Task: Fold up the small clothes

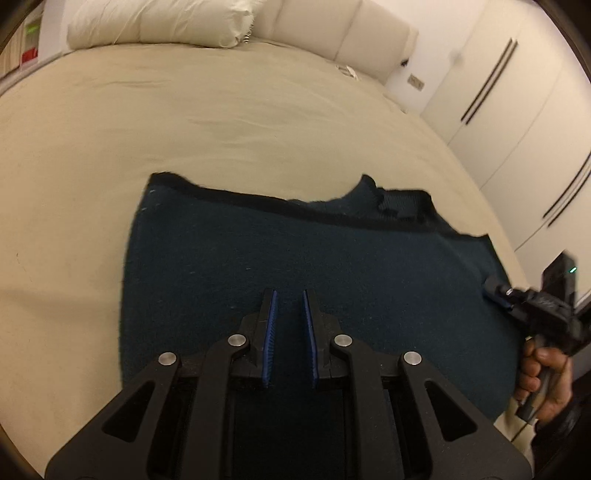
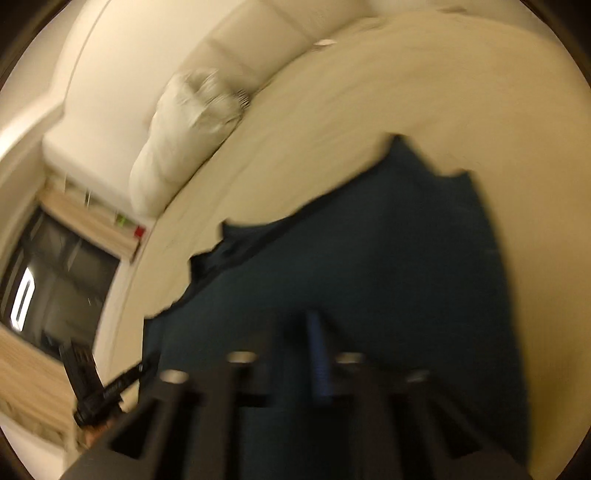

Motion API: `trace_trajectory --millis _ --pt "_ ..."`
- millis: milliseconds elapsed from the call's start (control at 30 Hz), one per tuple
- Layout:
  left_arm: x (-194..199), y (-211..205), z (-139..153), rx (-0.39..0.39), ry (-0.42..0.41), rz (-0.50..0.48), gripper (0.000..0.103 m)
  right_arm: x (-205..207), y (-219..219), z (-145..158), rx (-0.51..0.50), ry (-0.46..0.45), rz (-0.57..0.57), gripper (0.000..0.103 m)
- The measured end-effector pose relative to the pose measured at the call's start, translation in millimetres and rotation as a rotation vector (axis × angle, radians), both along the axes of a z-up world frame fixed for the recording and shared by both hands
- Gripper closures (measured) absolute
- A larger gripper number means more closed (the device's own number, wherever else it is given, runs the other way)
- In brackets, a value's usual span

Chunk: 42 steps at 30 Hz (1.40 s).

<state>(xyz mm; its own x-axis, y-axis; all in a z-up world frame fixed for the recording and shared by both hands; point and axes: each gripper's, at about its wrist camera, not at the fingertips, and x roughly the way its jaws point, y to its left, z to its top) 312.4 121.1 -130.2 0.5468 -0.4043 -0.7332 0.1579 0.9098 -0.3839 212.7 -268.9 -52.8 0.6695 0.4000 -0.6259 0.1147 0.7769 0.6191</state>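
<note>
Garment under L tongs

a home bedroom: beige-sheeted bed, white pillow, padded headboard, white wardrobe doors

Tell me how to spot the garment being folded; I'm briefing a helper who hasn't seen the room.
Find the wide beige bed with a white pillow at its head. On the near part of the sheet lies the dark teal garment, spread flat. It is the only dark thing on the pale bedding, edged with a black band.
</note>
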Motion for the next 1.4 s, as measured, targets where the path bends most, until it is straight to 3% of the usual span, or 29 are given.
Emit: trace_trajectory --millis 67,200,300,367,400,433,533,667,767,833,933,1033,1200,1233,1300,1400 --pt "-4 17 1 0.005 -0.03 0.057 0.09 -14 -23 -5 0.044 -0.019 -0.07 0.103" --pt "-21 74 5 -0.127 -0.077 0.267 0.09 -39 -53 5 -0.034 -0.031 -0.199 0.103" --pt "-40 94 12 -0.134 -0.124 0.338 0.09 -52 -65 9 -0.037 -0.036 -0.273 0.103" --pt "-49 94 14 -0.149 -0.132 0.33 0.09 -55 -57 23 -0.109 -0.051 -0.295 0.09" --pt "-51 92 16 -0.157 -0.137 0.327 0.09 -57 -47 31 -0.125 -0.079 -0.287 0.074" --pt "-52 91 19 -0.168 -0.139 0.312 0.09 -58 -40 37 -0.117 -0.106 -0.27 0.064" --pt "-45 68 20 -0.18 -0.116 0.214 0.09 -53 -1 55 -0.062 -0.196 -0.117 0.047" --pt "-36 15 10 -0.118 -0.071 0.071 0.09 -30 64 50 -0.065 -0.195 0.104 0.045" --pt "-33 -12 -8 -0.04 0.001 0.037 0.09 -11 68 22 -0.072 -0.079 0.085 0.045" --pt "-34 -18 -10 -0.031 -0.008 0.041 0.089 -12 40 3 -0.006 -0.066 -0.002 0.079" --pt "-31 -26 -11 -0.007 -0.007 0.026 0.089 -23 4 -7 0.078 -0.087 -0.094 0.095" --pt "-28 -33 -14 0.009 -0.009 0.031 0.089 -36 -22 -6 0.061 -0.097 -0.172 0.102" --pt "-22 -33 -15 0.029 -0.018 0.038 0.089 -65 -71 -6 0.099 -0.113 -0.343 0.099" --pt "-21 -34 -16 0.031 -0.018 0.038 0.089 -72 -75 -1 0.071 -0.11 -0.373 0.083" --pt "-19 -35 -19 0.03 -0.017 0.04 0.089 -88 -75 16 0.02 -0.14 -0.411 0.066" --pt "-20 -35 -18 0.035 -0.024 0.042 0.089 -97 -60 40 0.041 -0.22 -0.346 0.06"
